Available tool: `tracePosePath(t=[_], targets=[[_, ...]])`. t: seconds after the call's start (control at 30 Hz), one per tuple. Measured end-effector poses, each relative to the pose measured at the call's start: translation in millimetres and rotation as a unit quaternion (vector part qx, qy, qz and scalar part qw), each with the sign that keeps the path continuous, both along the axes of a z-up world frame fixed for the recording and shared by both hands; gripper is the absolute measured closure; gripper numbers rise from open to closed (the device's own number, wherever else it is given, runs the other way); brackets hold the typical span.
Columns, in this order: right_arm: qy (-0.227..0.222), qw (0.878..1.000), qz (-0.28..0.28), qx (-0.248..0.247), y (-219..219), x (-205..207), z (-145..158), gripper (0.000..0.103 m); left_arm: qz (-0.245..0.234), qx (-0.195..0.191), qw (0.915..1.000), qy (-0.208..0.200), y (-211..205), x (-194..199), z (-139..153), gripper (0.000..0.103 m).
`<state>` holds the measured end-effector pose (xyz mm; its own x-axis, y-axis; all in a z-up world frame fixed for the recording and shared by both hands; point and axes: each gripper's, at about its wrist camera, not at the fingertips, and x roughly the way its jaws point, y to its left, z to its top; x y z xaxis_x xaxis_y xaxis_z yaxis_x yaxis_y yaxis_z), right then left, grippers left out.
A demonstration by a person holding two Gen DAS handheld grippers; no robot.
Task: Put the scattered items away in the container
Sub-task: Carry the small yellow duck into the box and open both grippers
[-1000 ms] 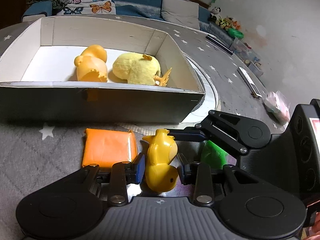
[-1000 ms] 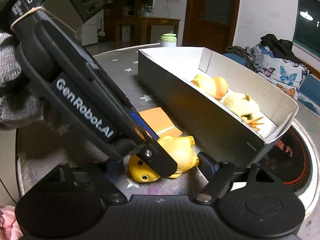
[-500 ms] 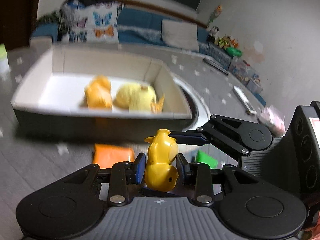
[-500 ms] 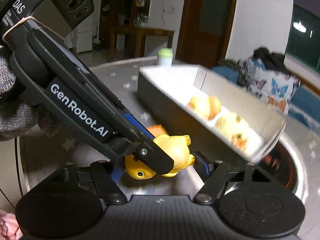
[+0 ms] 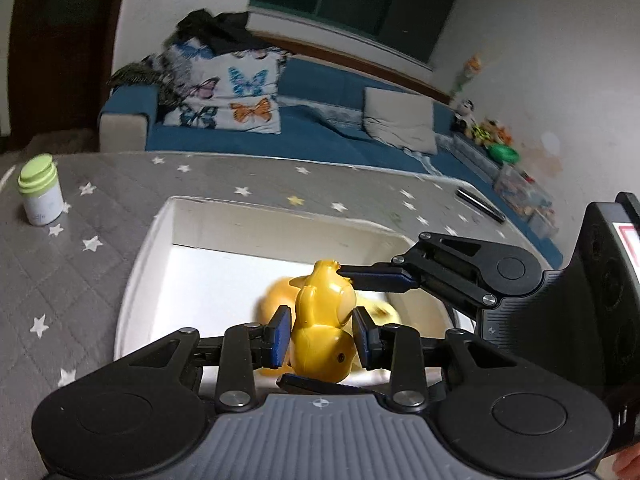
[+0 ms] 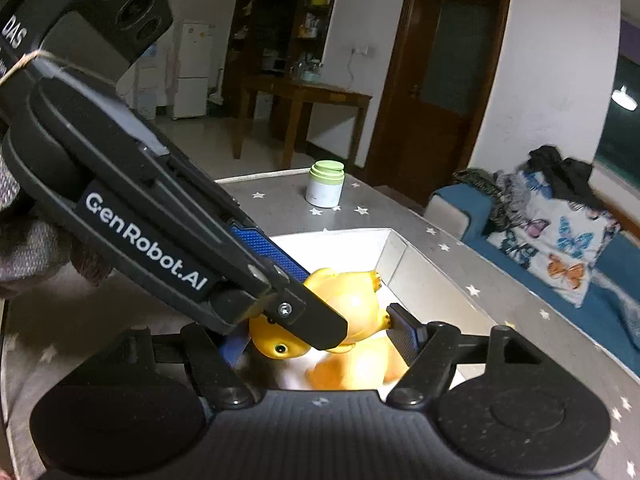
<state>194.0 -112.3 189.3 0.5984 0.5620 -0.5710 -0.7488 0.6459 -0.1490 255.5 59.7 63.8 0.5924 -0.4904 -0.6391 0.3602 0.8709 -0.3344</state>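
My left gripper is shut on a yellow toy duck and holds it in the air above the white box. My right gripper is closed on the same duck from the other side; one of its fingers touches the duck's top in the left wrist view. Below the duck, inside the box, lie an orange toy and a pale yellow plush, both blurred and partly hidden.
A small white jar with a green lid stands on the grey starred tablecloth at the far left; it also shows in the right wrist view. A blue sofa with butterfly cushions lies beyond the table. A dark remote lies at the right.
Both grippers have lifted the yellow duck off the table and carried it up and over the box. The orange packet and green item have dropped out of view.
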Motion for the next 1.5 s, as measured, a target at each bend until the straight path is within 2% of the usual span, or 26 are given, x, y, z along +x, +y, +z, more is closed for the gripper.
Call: tracePosePath(t=[0.23, 0.47, 0.7, 1.13, 1.27, 1.47, 1.5], targets=[[0.065, 0.997, 0.023, -0.026, 25.2, 65.6, -15.5, 0.03, 0.036, -0.049, 0.996, 0.067, 31.8, 52.4, -30.5, 0.067], [0.126, 0.99, 0.043, -0.05, 38.7, 92.2, -39.3, 0.03, 0.049, -0.085, 0.9877, 0.122, 53.2, 74.4, -55.7, 0.067], [0.164, 0.985, 0.042, -0.039, 38.3, 108.8, -48.2, 0.03, 0.043, -0.063, 0.9891, 0.126, 43.8, 76.6, -56.4, 0.067], [0.2, 0.978, 0.045, -0.047, 39.1, 114.2, -58.6, 0.029, 0.034, -0.024, 0.9906, 0.13, 28.7, 80.8, -56.6, 0.067], [0.203, 0.977, 0.047, -0.048, 40.6, 115.9, -59.7, 0.029, 0.039, -0.032, 0.9901, 0.131, 31.2, 81.5, -54.3, 0.067], [0.191, 0.98, 0.035, -0.037, 34.4, 111.4, -52.4, 0.028, 0.055, -0.031, 0.9935, 0.095, 35.7, 68.8, -41.7, 0.067], [0.185, 0.982, 0.029, -0.031, 31.0, 109.1, -48.7, 0.024, 0.057, -0.033, 0.9941, 0.086, 36.9, 62.4, -38.1, 0.067]])
